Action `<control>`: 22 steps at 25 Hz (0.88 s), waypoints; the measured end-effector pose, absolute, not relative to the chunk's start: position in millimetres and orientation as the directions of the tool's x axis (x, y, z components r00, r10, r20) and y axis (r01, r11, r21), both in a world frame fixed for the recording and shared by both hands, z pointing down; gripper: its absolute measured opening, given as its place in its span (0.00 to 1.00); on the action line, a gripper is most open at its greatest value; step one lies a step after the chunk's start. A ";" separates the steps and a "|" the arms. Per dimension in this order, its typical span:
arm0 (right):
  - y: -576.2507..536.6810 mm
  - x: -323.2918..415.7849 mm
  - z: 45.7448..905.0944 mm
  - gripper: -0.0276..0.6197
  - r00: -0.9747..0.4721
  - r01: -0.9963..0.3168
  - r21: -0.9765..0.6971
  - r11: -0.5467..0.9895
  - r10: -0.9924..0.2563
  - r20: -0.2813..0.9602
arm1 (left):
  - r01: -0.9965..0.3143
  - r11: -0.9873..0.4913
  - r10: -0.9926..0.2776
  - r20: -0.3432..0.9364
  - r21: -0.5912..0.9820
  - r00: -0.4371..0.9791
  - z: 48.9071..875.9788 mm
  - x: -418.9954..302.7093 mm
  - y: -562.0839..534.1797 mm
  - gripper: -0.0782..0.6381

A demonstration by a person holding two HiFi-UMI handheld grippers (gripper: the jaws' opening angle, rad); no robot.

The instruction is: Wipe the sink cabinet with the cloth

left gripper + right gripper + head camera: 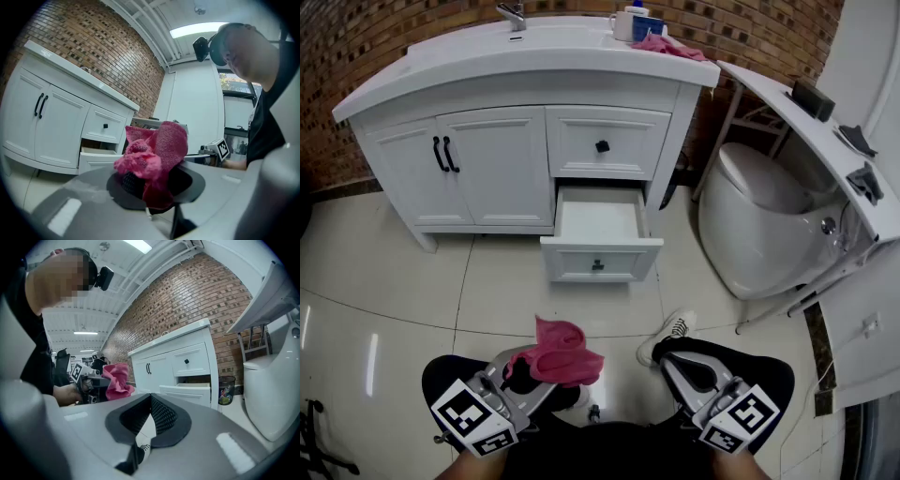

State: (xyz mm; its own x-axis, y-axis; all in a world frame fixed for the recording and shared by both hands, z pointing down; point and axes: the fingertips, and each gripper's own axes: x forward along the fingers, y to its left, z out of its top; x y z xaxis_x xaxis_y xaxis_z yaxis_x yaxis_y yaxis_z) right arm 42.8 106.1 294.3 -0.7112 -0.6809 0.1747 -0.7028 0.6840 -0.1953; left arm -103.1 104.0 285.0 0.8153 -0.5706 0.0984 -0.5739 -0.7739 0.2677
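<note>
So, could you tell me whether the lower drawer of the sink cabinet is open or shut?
Open: the lower drawer stands pulled out from the sink cabinet, its white inside showing.

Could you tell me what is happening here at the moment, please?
A person stands facing the white sink cabinet with a hand-held gripper in each hand. The left hand-held gripper is clamped on a crumpled pink cloth, held low and well short of the cabinet. The right hand-held gripper is shut and empty. The lower drawer stands open, and a second pink cloth lies on the countertop. Nothing is being wiped yet.
</note>
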 end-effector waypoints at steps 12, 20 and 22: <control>64.1 43.8 228.6 0.05 -0.728 -0.678 -0.081 0.731 -0.651 0.217 | -0.581 -0.811 -0.574 0.096 0.073 0.813 220.4 -107.2 52.6 0.25; -14.2 13.4 198.7 0.05 -0.758 -0.652 -0.206 0.730 -0.627 0.177 | -0.621 -0.784 -0.616 0.129 -0.005 0.777 189.3 -121.2 -32.8 0.24; -30.6 -0.6 205.0 0.05 -0.777 -0.630 -0.245 0.737 -0.604 0.178 | -0.624 -0.781 -0.619 0.163 -0.029 0.768 186.1 -120.2 -61.2 0.24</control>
State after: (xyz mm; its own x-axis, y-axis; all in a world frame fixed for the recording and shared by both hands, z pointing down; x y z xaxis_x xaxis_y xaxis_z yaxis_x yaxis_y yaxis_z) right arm -0.6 -30.6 205.0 -0.7766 -0.6043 0.1781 -0.6298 0.7371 -0.2453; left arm -120.2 -61.2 186.1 0.7681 -0.6191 0.1632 -0.6235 -0.7812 -0.0291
